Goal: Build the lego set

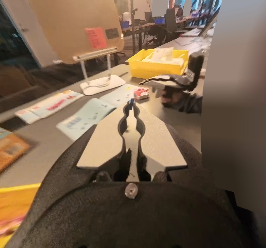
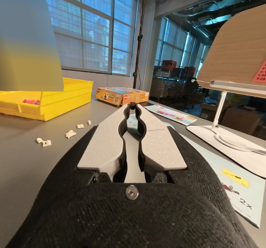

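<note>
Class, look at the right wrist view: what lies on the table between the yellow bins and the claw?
Small white bricks lie scattered on the grey table between the yellow bins and the right claw, seen in the right wrist view.

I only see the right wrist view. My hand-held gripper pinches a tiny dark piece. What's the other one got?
Observer: The left hand-held gripper pinches a small blue piece at its tips.
Operator: What's under it?
Observer: An open pale-blue booklet on the grey table.
Operator: Any bricks I can't see?
Observer: A small red-and-white brick build sits just past the booklet.
Operator: Another bin?
Observer: Yes, a yellow bin holding white packets, beyond the build.
</note>
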Tool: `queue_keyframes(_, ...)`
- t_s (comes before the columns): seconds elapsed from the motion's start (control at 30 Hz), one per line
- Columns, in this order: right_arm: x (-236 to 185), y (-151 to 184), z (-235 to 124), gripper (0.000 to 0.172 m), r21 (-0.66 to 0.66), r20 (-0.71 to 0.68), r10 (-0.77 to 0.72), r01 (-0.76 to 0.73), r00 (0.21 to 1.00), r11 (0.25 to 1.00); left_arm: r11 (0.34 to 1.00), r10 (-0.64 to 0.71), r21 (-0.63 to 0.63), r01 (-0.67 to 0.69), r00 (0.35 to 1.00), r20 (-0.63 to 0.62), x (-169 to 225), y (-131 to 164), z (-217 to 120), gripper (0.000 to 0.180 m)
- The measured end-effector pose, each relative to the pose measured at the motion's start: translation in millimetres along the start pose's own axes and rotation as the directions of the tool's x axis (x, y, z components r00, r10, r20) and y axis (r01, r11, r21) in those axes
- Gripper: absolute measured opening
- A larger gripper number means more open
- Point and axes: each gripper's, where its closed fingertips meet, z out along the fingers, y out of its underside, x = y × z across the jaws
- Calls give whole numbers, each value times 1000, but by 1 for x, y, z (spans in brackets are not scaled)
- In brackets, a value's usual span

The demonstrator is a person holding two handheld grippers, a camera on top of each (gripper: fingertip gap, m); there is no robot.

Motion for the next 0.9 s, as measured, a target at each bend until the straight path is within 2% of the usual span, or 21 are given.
queue_keyframes(0.07, -1, -3, -1, 6, 10, 11, 16, -16, 1000, 1000, 978, -210, -20, 209, 972, -109, 27, 9, 28, 4)
queue_keyframes(0.1, -2, -4, -2, 6, 15, 21, 29, -29, 999, 999, 955, -294, -92, 283, 943, -154, 40, 24, 44, 4)
queue_keyframes(0.17, -6, -4, -1, 5, 19, 56, 62, -63, 996, 998, 910, -367, -263, 320, 918, -151, 58, 62, 72, 4)
queue_keyframes(0.27, -14, -5, -1, 5, 16, 134, 144, -147, 980, 989, 830, -406, -452, 326, 910, -90, 72, 110, 97, 4)
queue_keyframes(0.43, -22, -8, 0, 6, 6, 208, 216, -222, 954, 975, 771, -327, -560, 303, 943, 60, 59, 149, 107, 4)
queue_keyframes(0.57, -27, -7, 1, 6, -7, 228, 214, -218, 950, 976, 717, -271, -638, 279, 956, 113, 51, 170, 105, 4)
queue_keyframes(0.73, -29, -6, 2, 6, -13, 234, 211, -214, 949, 977, 677, -175, -714, 180, 981, 81, 55, 174, 104, 5)
queue_keyframes(0.8, -27, -6, 2, 6, -10, 227, 219, -223, 949, 975, 661, -165, -732, 165, 984, 72, 55, 173, 105, 21)
queue_keyframes(0.9, -23, -8, 1, 6, 2, 220, 234, -240, 947, 971, 629, -162, -765, 138, 986, 45, 53, 171, 103, 31)
